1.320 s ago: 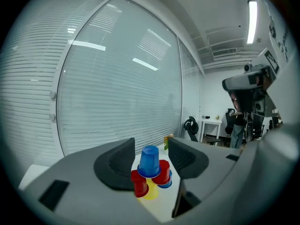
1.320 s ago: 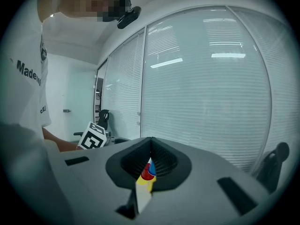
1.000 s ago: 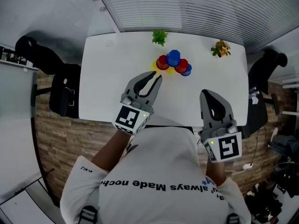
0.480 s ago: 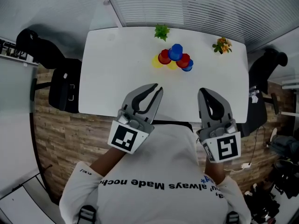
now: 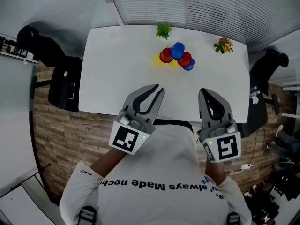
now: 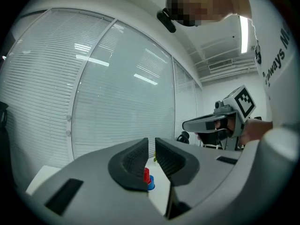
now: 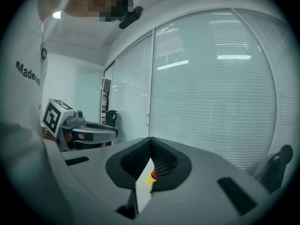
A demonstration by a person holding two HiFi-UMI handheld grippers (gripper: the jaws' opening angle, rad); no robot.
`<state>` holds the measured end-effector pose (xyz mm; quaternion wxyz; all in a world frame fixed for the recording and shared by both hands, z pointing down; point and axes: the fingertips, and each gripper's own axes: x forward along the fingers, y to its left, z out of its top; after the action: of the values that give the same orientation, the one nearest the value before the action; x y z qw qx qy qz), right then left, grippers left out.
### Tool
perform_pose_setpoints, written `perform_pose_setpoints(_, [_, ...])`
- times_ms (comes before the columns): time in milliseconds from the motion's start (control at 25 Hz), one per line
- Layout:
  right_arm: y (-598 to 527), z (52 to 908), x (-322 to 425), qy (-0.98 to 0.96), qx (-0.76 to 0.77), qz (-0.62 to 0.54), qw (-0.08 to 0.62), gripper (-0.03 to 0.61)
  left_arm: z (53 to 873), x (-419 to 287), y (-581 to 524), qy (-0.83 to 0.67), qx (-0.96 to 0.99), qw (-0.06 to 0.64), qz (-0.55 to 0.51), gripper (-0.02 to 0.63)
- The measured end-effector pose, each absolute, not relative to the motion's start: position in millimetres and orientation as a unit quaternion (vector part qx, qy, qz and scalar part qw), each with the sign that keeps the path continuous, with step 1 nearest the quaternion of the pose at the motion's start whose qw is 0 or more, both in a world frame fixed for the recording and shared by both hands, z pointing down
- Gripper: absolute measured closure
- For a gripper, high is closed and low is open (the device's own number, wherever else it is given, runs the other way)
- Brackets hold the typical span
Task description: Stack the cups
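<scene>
From the left claw (image 5: 158, 88) and right claw (image 5: 205, 93) at the near edge, bare worktop (image 5: 112, 64) runs unobstructed to the cluster of cups (image 5: 175, 58), with a green plant (image 5: 163, 31) just behind it and a flowering plant (image 5: 223, 46) off to the right.

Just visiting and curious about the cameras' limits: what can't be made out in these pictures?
Cups, head view: too small and bunched to count or tell which are nested.
Cups, right gripper view: right gripper's shut jaws hide all but yellow and red slivers.
Plants, head view: too small to identify.
</scene>
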<state>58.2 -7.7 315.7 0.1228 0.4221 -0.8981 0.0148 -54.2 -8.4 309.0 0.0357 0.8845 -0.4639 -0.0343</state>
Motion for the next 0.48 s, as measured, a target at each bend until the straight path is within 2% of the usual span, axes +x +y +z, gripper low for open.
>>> perform_pose_setpoints(480, [-11.0, 322.3, 60.9, -0.896, 0.425, 0.019, 0.128, 0.571, 313.8, -52.7, -13.7, -0.460, 0.886, 0.040, -0.031, 0.554])
